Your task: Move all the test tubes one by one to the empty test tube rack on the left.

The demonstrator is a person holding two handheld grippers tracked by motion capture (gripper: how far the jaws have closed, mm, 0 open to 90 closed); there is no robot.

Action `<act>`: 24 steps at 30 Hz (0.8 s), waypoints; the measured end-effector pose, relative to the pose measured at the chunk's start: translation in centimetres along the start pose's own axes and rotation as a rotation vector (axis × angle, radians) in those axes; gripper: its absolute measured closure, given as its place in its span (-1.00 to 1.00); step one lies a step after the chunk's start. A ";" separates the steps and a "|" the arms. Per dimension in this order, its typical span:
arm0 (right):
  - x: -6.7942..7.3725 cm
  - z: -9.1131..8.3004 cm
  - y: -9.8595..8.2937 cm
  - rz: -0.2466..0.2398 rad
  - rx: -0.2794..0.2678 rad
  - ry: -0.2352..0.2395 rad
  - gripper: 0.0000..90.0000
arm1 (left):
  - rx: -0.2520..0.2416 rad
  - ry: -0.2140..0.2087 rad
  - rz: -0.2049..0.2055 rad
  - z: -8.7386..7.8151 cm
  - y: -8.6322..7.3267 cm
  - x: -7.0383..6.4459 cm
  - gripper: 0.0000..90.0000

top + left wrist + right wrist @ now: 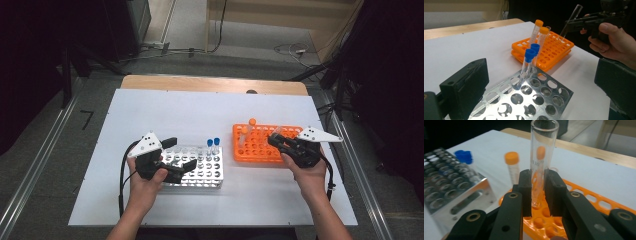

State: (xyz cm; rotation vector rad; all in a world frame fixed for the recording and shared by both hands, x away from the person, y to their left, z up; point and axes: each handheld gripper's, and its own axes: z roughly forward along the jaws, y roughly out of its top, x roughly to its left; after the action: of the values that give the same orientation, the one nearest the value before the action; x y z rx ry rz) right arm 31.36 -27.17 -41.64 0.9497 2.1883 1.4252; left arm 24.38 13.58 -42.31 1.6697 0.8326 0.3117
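A clear glass tube [541, 157] is clamped between the jaws of the right hand-held gripper [538, 192], its open mouth up and its rounded bottom just over a hole of the orange rack [586, 195]. In the left gripper view the tube [571, 21] is seen tilted, with its lower end at the far part of the orange rack [544, 51]. In the high view the right hand-held gripper [280, 141] is held over the right half of the orange rack [260, 145], by the right hand [310, 172].

Two orange-capped tubes [539, 37] are stood in the orange rack, near its left end. Just beside that rack, to its left, a metal rack [200, 170] is set on the white bench [190, 110]. Two blue-capped tubes [530, 65] are stood side by side in a far corner of the metal rack [536, 100], the corner nearest the orange one.

The left hand-held gripper [177, 157] is held by the left hand [145, 185] over the left part of the metal rack, with its jaws wide apart and nothing between them. Its black cable [121, 180] is trailed down the bench toward the person.
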 end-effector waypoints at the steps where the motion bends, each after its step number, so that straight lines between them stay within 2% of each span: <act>1: 0.3 0.0 0.1 -0.003 0.004 0.012 0.64 | -0.002 0.000 0.000 0.0 0.0 0.0 -1.00; 15: 4.2 0.3 1.2 -0.059 0.001 0.170 0.64 | -0.002 -0.012 0.018 0.1 0.3 -0.7 -1.00; 24: 6.8 1.0 1.4 -0.093 0.011 0.252 0.65 | -0.003 -0.036 0.035 0.3 0.6 -1.5 -1.00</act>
State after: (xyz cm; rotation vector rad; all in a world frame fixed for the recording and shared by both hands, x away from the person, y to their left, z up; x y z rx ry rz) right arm 27.64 -21.38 -40.35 0.6922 2.3861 1.5629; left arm 23.72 12.33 -41.45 1.6839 0.7764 0.3062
